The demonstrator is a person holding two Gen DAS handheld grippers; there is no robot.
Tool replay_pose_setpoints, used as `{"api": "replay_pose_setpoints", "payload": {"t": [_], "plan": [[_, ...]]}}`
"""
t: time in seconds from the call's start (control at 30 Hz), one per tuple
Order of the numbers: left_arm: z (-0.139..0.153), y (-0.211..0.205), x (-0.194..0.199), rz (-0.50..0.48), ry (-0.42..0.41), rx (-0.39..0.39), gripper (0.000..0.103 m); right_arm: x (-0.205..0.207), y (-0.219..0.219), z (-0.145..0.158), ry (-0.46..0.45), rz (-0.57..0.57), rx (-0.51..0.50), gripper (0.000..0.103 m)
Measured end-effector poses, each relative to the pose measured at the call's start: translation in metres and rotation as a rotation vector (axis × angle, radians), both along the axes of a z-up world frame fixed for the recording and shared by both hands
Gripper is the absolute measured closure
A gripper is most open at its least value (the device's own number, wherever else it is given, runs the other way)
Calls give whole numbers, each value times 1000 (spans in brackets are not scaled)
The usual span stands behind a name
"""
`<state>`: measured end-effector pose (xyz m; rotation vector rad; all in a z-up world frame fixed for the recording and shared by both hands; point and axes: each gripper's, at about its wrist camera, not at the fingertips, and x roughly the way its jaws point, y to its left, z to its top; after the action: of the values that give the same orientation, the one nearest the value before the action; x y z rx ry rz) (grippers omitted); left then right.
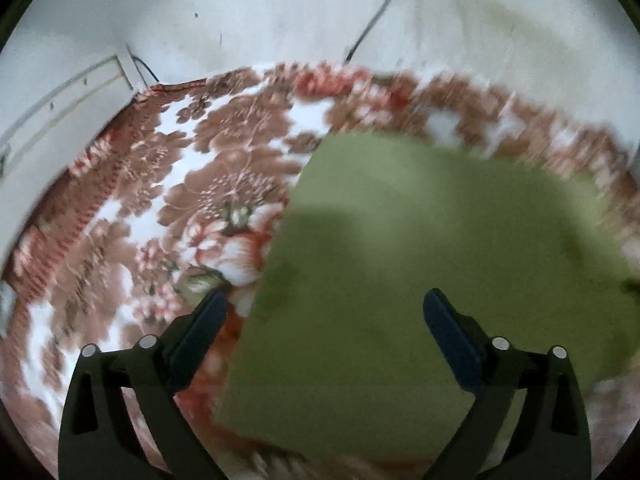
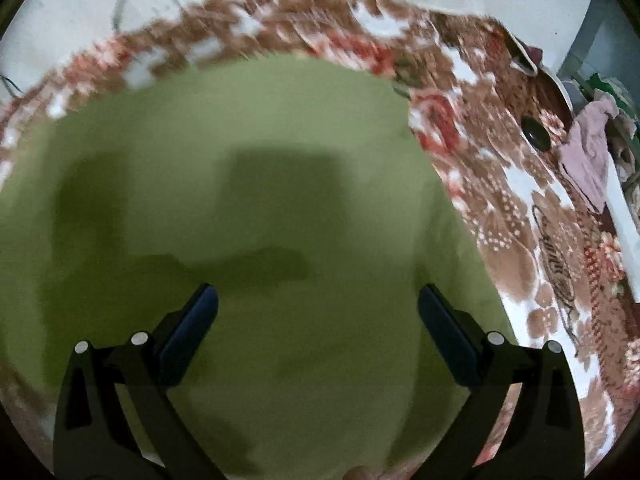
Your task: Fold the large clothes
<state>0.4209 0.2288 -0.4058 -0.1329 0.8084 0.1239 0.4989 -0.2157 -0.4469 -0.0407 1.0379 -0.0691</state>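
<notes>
Both claws hang spread and empty, the left gripper (image 1: 325, 304) and right gripper (image 2: 318, 300), over the green cloth (image 2: 248, 208) lying flat on the flowered blanket (image 1: 168, 184), with bare blanket from nine to twelve o'clock beyond the cloth's left edge.

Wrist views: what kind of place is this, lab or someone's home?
Probably a home, likely a bed or floor mat against a wall. A floral blanket serves as the work surface under the green cloth, loose clothes are piled at its edge, and a cable runs down the marked white wall.
</notes>
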Motion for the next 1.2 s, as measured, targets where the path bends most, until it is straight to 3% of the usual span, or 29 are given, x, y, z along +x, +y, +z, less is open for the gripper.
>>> {"api": "replay_pose_setpoints", "payload": {"t": [0.07, 0.13, 0.27, 0.33, 0.43, 0.63, 0.83, 0.93, 1.1, 1.2], "plan": [[12, 8, -32, 32, -51, -152, 6, -11, 16, 13, -19, 28, 40, 5], [0, 13, -64, 85, -41, -315, 6, -20, 34, 21, -15, 53, 53, 5], [-49, 14, -100, 167, 33, -433, 6, -35, 68, 21, 15, 97, 58, 5], [-77, 25, -116, 270, 20, -596, 6, -38, 76, 15, 38, 103, 72, 5], [-98, 32, -120, 331, -5, -696, 6, -41, 87, 6, 58, 112, 67, 5], [-105, 21, -78, 229, -62, -660, 6, -40, 97, -9, 76, 112, 53, 5], [-131, 30, -46, 289, -51, -733, 6, -37, 106, -10, 58, 134, 23, 5], [-122, 25, -31, 273, -61, -662, 6, -34, 108, -10, 50, 142, 7, 5], [-99, 24, -20, 236, -142, -720, 6, -34, 119, -8, 10, 192, -58, 5], [-109, 21, -26, 228, -114, -680, 6, -33, 119, -11, 19, 185, -46, 5]]}}
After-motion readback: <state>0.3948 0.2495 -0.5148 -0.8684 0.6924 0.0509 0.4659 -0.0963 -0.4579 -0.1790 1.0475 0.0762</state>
